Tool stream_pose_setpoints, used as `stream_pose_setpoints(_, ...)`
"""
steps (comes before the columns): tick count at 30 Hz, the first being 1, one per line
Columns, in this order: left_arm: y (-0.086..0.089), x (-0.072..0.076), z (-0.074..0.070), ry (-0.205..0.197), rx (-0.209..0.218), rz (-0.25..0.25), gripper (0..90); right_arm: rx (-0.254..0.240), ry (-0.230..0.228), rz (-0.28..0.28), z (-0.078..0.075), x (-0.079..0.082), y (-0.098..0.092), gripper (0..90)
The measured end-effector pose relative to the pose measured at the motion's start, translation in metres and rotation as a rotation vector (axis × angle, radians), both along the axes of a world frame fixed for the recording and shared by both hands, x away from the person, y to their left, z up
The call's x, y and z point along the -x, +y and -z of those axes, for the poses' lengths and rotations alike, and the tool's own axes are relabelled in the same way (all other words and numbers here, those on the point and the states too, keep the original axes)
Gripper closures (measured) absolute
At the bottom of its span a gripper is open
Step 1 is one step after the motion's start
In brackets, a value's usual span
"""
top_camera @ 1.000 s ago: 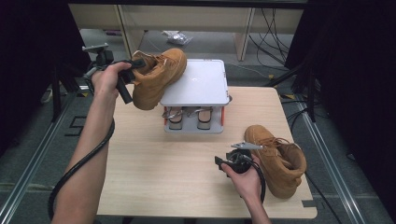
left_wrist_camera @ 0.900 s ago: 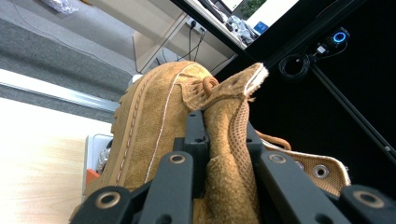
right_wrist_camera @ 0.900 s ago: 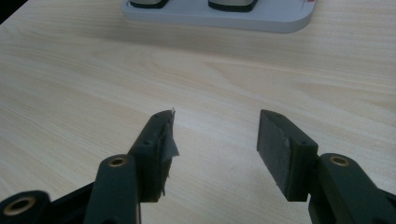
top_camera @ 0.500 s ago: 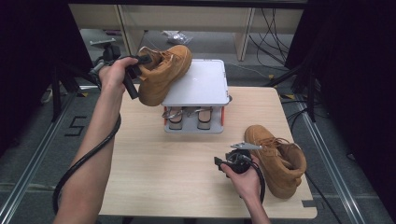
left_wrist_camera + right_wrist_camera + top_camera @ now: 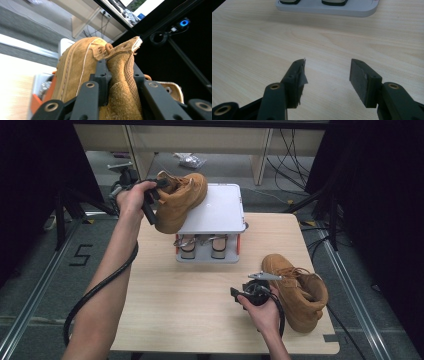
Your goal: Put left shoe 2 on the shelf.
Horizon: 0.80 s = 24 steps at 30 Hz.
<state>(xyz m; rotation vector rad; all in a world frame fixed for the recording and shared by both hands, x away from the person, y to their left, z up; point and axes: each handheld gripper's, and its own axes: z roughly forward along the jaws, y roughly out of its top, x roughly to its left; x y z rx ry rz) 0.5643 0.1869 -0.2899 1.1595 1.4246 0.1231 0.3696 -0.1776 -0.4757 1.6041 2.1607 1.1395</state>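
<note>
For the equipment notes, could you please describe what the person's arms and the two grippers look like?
Both forearms are bare, with no sleeves in view. The left gripper has black jaws with brass-coloured rivets, and a thick black cable trails from it. The right gripper has black jaws with flat dark pads, one pad's lining frayed, and a grey three-cornered plate on top.

Matt tan suede boot (image 5: 180,202)

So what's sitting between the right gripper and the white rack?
Nothing: in the right gripper view, only bare wooden table separates the open right gripper from the white rack.
</note>
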Motion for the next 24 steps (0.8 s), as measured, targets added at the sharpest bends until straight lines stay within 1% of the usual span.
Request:
stream_pose_setpoints(1,0.0,0.0,0.0,0.0,0.0,0.0,71.9,0.0,0.0,0.0,0.0,0.0,0.0,47.0)
stream_pose_setpoints(2,0.0,0.0,-0.001,-0.004,-0.011,0.005,70.8,-0.02,-0.015,-0.003,0.001,-0.001,0.0,46.9)
stream_pose_setpoints(3,0.0,-0.002,-0.001,-0.009,-0.016,0.018,69.8,-0.02,-0.014,-0.005,0.002,-0.001,0.001,46.9)
stream_pose_setpoints(4,0.0,-0.002,-0.001,-0.009,-0.016,0.018,68.5,-0.02,-0.014,-0.005,0.002,-0.001,0.001,46.9)
stream_pose_setpoints(5,0.001,-0.002,-0.001,-0.017,-0.017,0.026,66.7,0.001,-0.003,-0.003,0.001,-0.001,0.001,46.7)
stream_pose_setpoints(6,0.002,-0.002,0.0,-0.029,-0.021,0.02,64.9,-0.012,0.002,-0.001,0.001,-0.001,0.002,46.6)
stream_pose_setpoints(7,0.003,-0.002,0.001,-0.034,-0.021,0.014,62.0,-0.007,-0.001,-0.011,0.001,-0.001,0.002,46.5)
stream_pose_setpoints(8,0.004,-0.002,0.001,-0.042,-0.022,0.019,60.0,-0.008,0.006,-0.006,0.001,0.0,0.003,46.5)
stream_pose_setpoints(9,0.005,-0.001,0.001,-0.052,-0.02,0.022,56.3,-0.001,0.003,-0.003,0.001,-0.001,0.003,46.4)
stream_pose_setpoints(10,0.006,0.0,0.0,-0.06,-0.019,0.015,52.8,0.002,-0.011,-0.01,0.001,-0.001,0.003,46.2)
stream_pose_setpoints(11,0.007,0.001,-0.002,-0.075,-0.028,0.016,50.2,-0.013,-0.003,-0.011,0.0,-0.001,0.004,46.2)
stream_pose_setpoints(12,0.009,0.003,-0.004,-0.089,-0.043,0.015,49.1,0.001,-0.008,-0.011,-0.001,-0.001,0.004,46.1)
stream_pose_setpoints(13,0.009,0.003,-0.004,-0.089,-0.043,0.015,48.1,0.001,-0.008,-0.011,-0.001,-0.001,0.004,46.1)
stream_pose_setpoints(14,0.013,0.006,-0.007,-0.114,-0.064,0.019,48.1,0.014,-0.024,-0.027,-0.001,-0.002,0.003,46.2)
stream_pose_setpoints(15,0.019,0.012,-0.011,-0.137,-0.067,0.01,47.2,-0.015,0.001,-0.003,-0.006,0.001,0.007,46.6)
stream_pose_setpoints(16,0.019,0.012,-0.011,-0.137,-0.067,0.01,47.5,-0.015,0.001,-0.003,-0.006,0.001,0.007,46.6)
stream_pose_setpoints(17,0.028,0.021,-0.013,-0.162,-0.083,0.006,50.2,-0.017,-0.036,-0.024,-0.01,-0.001,0.007,50.1)
stream_pose_setpoints(18,0.028,0.021,-0.013,-0.162,-0.083,0.006,53.0,-0.017,-0.036,-0.024,-0.01,-0.001,0.007,50.1)
stream_pose_setpoints(19,0.038,0.031,-0.009,-0.178,-0.072,0.013,55.3,-0.028,-0.054,-0.047,-0.016,-0.002,0.008,59.6)
stream_pose_setpoints(20,0.043,0.036,-0.006,-0.178,-0.074,0.011,58.2,-0.03,-0.047,-0.037,-0.02,-0.002,0.01,62.7)
stream_pose_setpoints(21,0.048,0.041,-0.003,-0.179,-0.08,0.008,62.7,-0.039,-0.051,-0.046,-0.024,-0.003,0.012,67.3)
stream_pose_setpoints(22,0.048,0.041,-0.003,-0.179,-0.08,0.008,66.3,-0.039,-0.051,-0.046,-0.024,-0.003,0.012,67.3)
stream_pose_setpoints(23,0.055,0.048,0.004,-0.175,-0.09,0.016,66.3,-0.058,-0.051,-0.042,-0.028,-0.003,0.016,71.5)
stream_pose_setpoints(24,0.057,0.051,0.008,-0.177,-0.103,0.029,79.2,-0.044,-0.075,-0.063,-0.036,-0.008,0.02,80.8)
